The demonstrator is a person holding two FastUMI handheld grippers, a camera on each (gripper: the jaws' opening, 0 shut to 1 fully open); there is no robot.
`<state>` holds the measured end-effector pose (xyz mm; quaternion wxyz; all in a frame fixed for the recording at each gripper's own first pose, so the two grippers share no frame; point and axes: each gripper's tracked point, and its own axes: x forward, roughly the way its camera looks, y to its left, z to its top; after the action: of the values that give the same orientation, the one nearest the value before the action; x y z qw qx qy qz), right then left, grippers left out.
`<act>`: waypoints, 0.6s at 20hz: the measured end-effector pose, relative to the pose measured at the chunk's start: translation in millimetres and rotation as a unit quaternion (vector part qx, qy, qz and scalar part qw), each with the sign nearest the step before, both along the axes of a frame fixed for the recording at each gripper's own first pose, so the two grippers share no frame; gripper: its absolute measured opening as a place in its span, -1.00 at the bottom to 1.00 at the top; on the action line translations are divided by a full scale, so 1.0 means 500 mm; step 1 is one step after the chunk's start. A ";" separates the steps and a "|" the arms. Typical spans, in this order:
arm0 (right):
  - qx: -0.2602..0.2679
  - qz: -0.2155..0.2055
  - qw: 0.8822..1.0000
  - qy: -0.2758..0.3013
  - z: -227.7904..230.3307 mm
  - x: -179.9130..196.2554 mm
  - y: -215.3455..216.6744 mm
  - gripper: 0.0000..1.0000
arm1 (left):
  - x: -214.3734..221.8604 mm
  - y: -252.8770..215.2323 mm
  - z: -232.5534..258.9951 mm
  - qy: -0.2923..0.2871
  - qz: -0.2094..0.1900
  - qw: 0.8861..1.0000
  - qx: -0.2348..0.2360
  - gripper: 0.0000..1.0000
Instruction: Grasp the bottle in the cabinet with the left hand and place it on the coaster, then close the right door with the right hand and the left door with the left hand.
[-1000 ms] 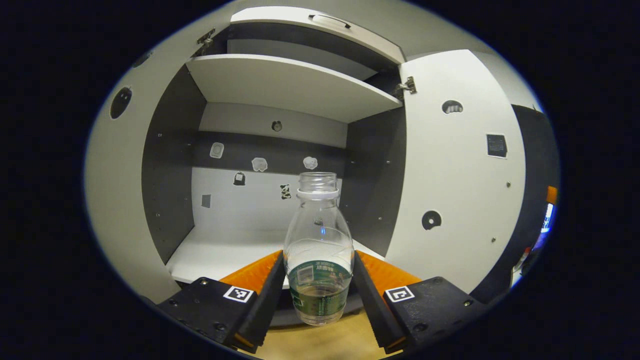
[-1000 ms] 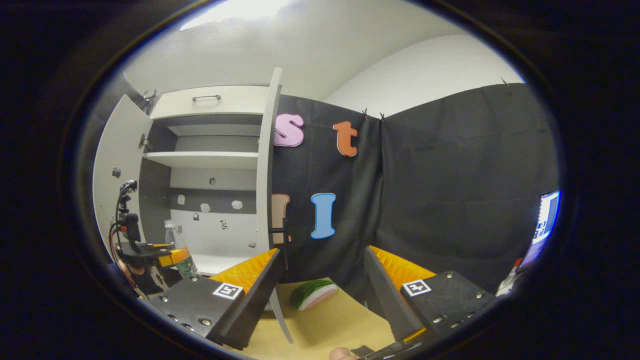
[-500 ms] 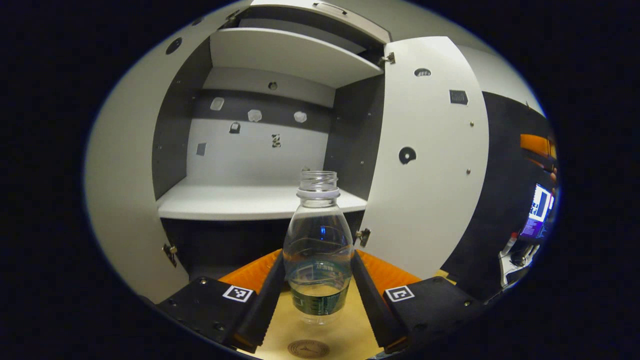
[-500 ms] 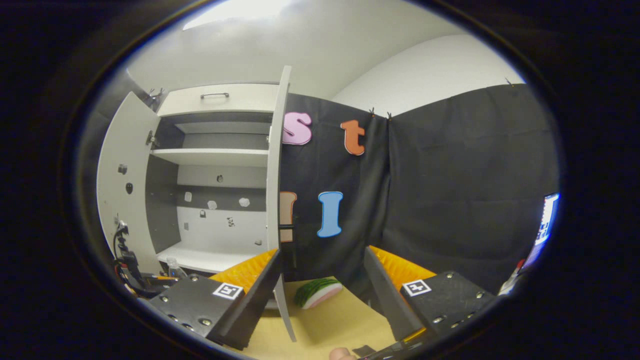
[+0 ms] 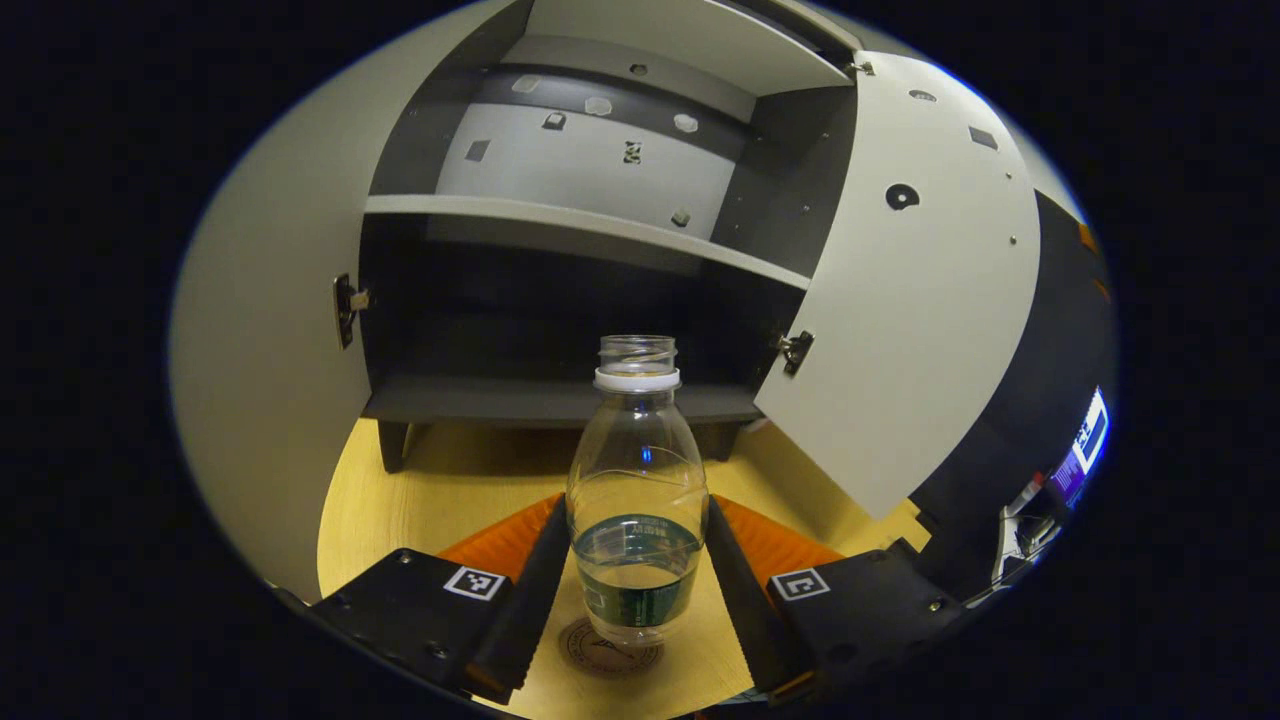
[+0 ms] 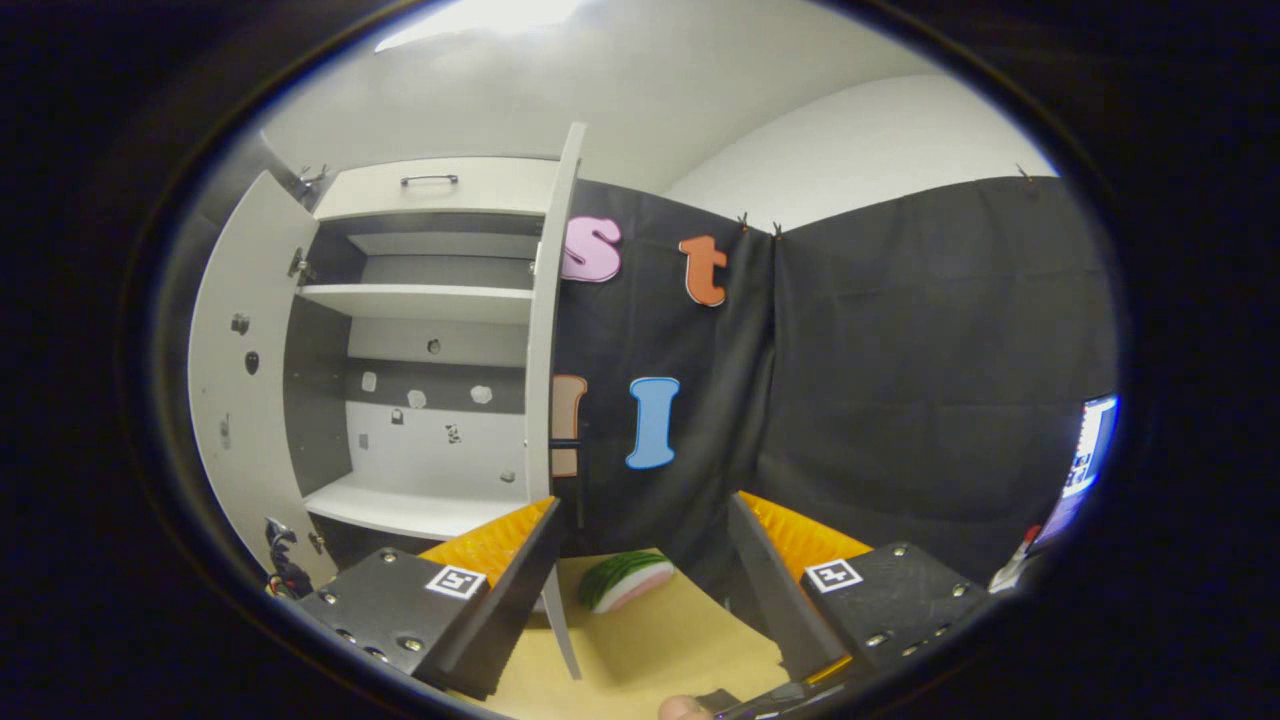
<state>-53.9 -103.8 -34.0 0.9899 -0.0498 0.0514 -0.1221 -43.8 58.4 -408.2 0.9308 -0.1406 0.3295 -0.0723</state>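
In the left gripper view, a clear capless bottle (image 5: 637, 500) with a green label and a little water stands upright between my left gripper's (image 5: 637, 590) fingers, which press on both its sides. Its base hangs just above a round brown coaster (image 5: 610, 647) on the wooden table. Behind it the cabinet (image 5: 590, 220) stands open, its right door (image 5: 910, 290) swung out and its left door (image 5: 260, 330) at the left. In the right gripper view, my right gripper (image 6: 640, 590) is open and holds nothing; the right door's edge (image 6: 545, 350) rises just beyond its left finger, and the left door (image 6: 235, 390) stands open.
A watermelon-slice toy (image 6: 625, 580) lies on the wooden table (image 6: 640, 650) ahead of the right gripper. A lit screen (image 6: 1085, 460) glows at the far right. The cabinet's white shelves (image 6: 410, 300) hold nothing that I can see.
My left gripper has carried the bottle out of the cabinet and down over the coaster. The right gripper has barely shifted.
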 end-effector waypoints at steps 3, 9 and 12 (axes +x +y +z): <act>-0.003 -0.005 1.000 0.005 -0.005 -0.003 -0.006 1.00 | -0.015 0.002 -0.044 0.021 -0.002 1.000 0.012 0.63; -0.009 -0.009 1.000 0.007 -0.005 -0.004 -0.010 1.00 | -0.023 0.001 -0.076 0.011 -0.006 0.999 0.031 0.64; -0.011 -0.009 1.000 0.009 -0.009 -0.003 -0.010 1.00 | -0.032 -0.002 -0.088 0.006 -0.006 0.999 0.033 0.64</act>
<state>-55.5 -109.0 -38.4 0.9877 -0.0616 0.0592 -0.1313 -59.7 57.2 -452.3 0.9325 -0.1088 0.3382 -0.0659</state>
